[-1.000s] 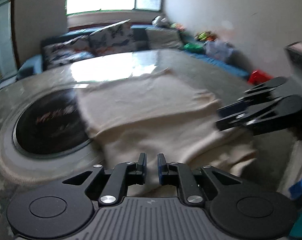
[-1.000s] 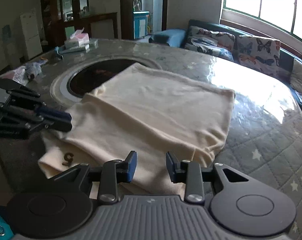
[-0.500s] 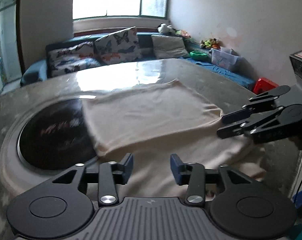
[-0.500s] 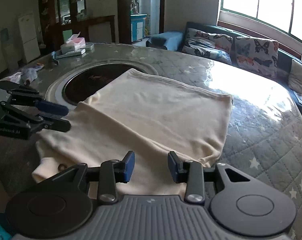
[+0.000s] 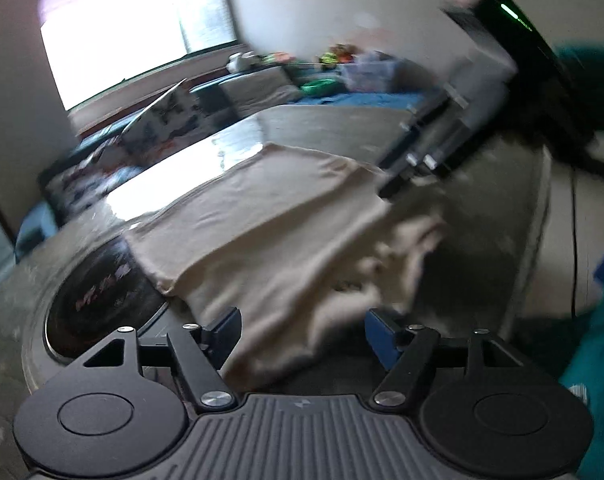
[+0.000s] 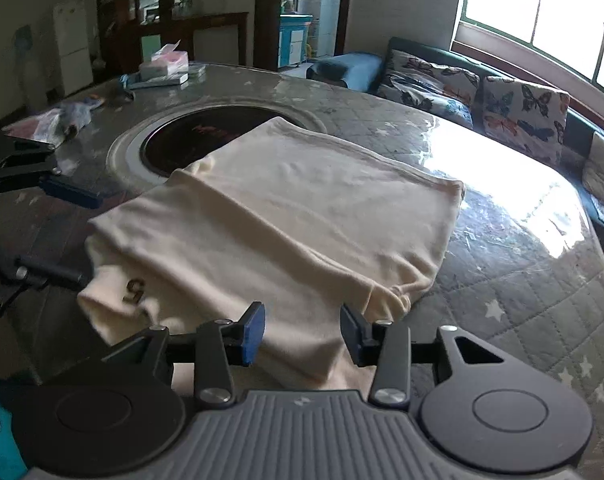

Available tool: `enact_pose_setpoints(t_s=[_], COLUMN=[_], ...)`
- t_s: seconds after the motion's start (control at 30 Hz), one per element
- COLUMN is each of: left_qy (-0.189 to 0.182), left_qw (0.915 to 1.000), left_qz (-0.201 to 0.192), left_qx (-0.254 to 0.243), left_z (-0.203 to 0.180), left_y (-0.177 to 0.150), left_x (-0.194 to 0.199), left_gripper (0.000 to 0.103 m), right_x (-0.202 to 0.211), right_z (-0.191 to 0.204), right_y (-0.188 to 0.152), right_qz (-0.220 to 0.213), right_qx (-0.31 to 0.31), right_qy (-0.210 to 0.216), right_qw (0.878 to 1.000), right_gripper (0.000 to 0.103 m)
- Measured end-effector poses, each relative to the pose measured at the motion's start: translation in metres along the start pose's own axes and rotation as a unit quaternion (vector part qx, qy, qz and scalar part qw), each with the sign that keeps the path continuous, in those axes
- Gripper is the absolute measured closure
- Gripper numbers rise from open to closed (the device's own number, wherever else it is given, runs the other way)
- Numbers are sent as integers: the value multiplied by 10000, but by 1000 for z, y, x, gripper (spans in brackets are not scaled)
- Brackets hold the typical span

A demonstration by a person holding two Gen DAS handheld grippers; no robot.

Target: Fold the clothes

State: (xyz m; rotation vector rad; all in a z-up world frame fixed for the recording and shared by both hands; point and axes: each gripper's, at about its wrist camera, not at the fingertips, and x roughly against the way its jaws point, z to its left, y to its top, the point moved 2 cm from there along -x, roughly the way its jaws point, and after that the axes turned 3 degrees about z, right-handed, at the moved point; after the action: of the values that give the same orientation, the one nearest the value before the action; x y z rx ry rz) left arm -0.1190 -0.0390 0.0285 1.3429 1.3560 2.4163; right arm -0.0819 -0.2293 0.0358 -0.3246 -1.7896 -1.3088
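From the left wrist, the view is blurred and tilted. The left gripper [image 5: 302, 328] now stands wide open and empty, where a second ago it was nearly closed on the cloth's near edge. The cream garment [image 5: 269, 216] lies on the round table [image 5: 342, 124], one layer doubled over another, its near end rumpled. From the right wrist, the picture is sharp. The right gripper [image 6: 302, 328] is open about as wide as before, holding nothing, its fingertips over the garment's near edge. The garment partly covers the table's dark inset disc [image 6: 181, 144]. The release suggests one fold is laid; whether more folds follow cannot be told.
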Motion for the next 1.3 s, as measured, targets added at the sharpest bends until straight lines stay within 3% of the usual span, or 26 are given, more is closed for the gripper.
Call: enact_pose_setpoints(t_s=[0.13, 0.23, 0.3, 0.37, 0.47, 0.63, 0.83, 0.93, 1.0, 1.07, 1.17, 1.3], left_qy=[-55, 25, 51, 2, -68, -55, -130, -167, -181, -165, -23, 150], left_qw=[9998, 9996, 9997, 9999, 9996, 9964, 9951, 9943, 9942, 9947, 9961, 9982], left_qz=[10, -45, -98, -114, -206, -361, -278, -237, -219, -241, -236, -92], left_qx=[-213, -293, -233, -112, 158, 771, 938, 1022, 1041, 986, 847, 581], left_z=[-17, -23, -23, -18, -4, 33, 43, 48, 47, 44, 35, 24], left_y=[1, 2, 4, 6, 17, 42, 46, 49, 47, 42, 30, 10], left_x=[-14, -24, -29, -29, -26, -27, -37, -42, -42, -39, -33, -31], left_gripper=[32, 37, 54, 79, 93, 94, 94, 94, 90, 84, 66, 57], right_x=[8, 10, 14, 19, 26, 35, 30, 13, 0, -9, -14, -11], right_z=[1, 2, 4, 6, 8, 17, 29, 32, 31, 29, 25, 25], right_y=[-4, -7, -9, -11, -11, -10, -8, -6, -4, -2, 4, 9], right_qz=[9, 4, -24, -61, -120, -234, -353, -307, -199, -71, -39, -144], right_qx=[52, 91, 150, 237, 368, 758, 1091, 1176, 1136, 1032, 894, 825], right_qy=[-35, -115, -135, -150, -134, 87, 401, 198, 177, 194, 251, 232], right_qw=[10000, 9999, 9998, 9996, 9992, 9968, 9926, 9924, 9932, 9944, 9957, 9962], right_gripper=[59, 51, 51, 50, 49, 45, 45, 45, 53, 79, 86, 89])
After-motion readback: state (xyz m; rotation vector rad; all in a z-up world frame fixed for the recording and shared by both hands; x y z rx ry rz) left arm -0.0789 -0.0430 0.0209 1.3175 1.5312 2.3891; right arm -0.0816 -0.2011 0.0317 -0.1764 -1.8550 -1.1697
